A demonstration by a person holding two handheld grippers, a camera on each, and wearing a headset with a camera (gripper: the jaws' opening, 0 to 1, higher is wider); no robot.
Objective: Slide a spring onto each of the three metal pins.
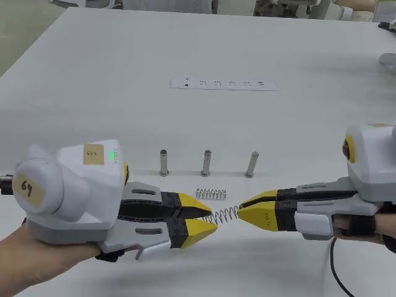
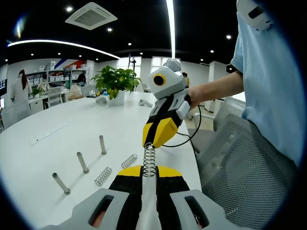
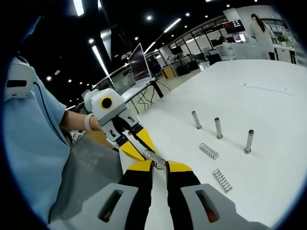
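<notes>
Steel spring (image 1: 225,215) pinched by left gripper (image 1: 212,218), right gripper (image 1: 241,213).

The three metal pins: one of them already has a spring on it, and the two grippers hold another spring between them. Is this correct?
Not quite. In the head view all three metal pins stand bare; no spring is on any of them. The rest holds: the left gripper and the right gripper hold a spring between them.

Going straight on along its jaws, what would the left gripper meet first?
The right gripper, facing the left gripper tip to tip; only the spring they both hold lies in that line, it seems.
</notes>
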